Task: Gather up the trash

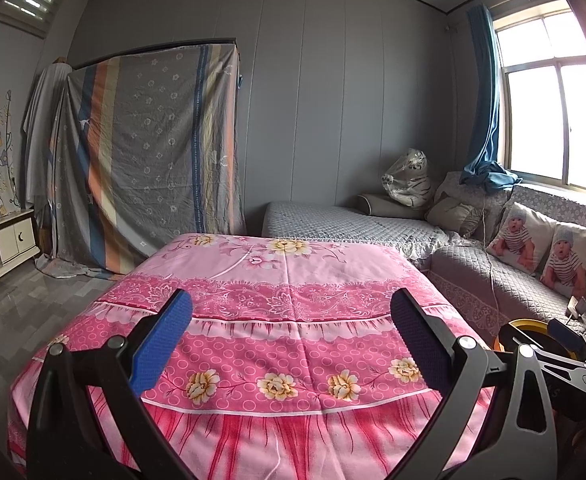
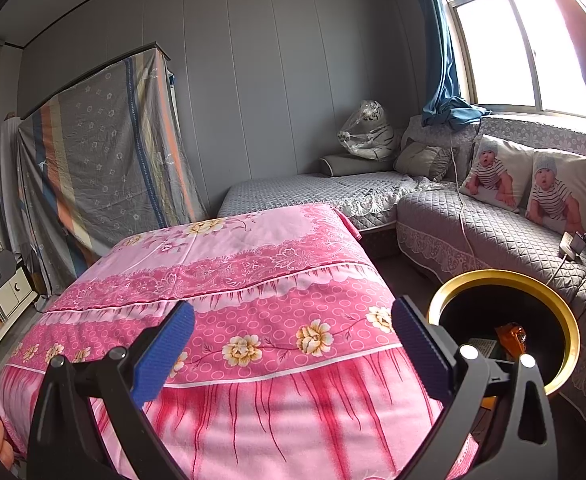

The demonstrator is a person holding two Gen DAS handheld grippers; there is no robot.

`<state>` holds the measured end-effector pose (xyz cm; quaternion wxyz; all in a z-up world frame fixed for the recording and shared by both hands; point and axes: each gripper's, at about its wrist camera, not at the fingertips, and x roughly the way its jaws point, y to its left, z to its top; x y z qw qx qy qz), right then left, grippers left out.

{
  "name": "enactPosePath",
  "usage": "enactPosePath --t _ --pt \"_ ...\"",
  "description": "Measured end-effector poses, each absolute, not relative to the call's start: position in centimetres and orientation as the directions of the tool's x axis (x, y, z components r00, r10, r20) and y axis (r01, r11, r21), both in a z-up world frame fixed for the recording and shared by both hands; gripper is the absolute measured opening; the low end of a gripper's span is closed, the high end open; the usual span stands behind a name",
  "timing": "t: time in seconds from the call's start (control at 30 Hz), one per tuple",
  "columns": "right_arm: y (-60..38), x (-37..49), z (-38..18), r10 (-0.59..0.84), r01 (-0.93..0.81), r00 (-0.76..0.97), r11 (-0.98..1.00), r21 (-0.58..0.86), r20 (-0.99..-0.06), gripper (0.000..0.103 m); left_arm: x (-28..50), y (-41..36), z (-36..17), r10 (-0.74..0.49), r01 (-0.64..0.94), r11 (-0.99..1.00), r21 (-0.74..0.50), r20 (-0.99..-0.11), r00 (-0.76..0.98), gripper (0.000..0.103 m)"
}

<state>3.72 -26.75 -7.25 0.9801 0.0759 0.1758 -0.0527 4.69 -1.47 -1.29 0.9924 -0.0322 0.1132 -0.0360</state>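
A round black bin with a gold rim (image 2: 505, 276) stands to the right of the pink-covered table (image 2: 253, 264). Inside it lie an orange wrapper (image 2: 513, 336) and a pale packet (image 2: 483, 346). My right gripper (image 2: 293, 344) is open and empty over the table's near edge, just left of the bin. My left gripper (image 1: 291, 340) is open and empty above the pink cloth (image 1: 293, 280). In the left wrist view the bin's gold rim (image 1: 521, 322) shows at the right, partly hidden by the other gripper (image 1: 565, 344). No trash shows on the cloth.
A grey quilted corner sofa (image 2: 473, 220) with baby-print cushions (image 2: 493, 176) runs along the right under the window. A charger and cable (image 2: 571, 246) lie on it. A cloth-draped wardrobe (image 1: 145, 152) stands at the back left, a low white cabinet (image 1: 5, 244) at far left.
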Motion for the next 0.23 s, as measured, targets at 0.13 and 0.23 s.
enactPosePath --t 0.13,0.23 --pt "-26.78 3.69 -7.3 -0.078 0.132 0.932 0.982 0.133 -0.354 0.095 4.73 -1.51 -1.37 -0.078 0.063 0.995 -0.076 -0.223 0.972 0.095" --pt "-26.82 3.75 -7.26 -0.078 0.134 0.931 0.982 0.135 -0.356 0.095 4.76 -1.56 -1.37 -0.081 0.066 0.995 -0.073 -0.224 0.971 0.095"
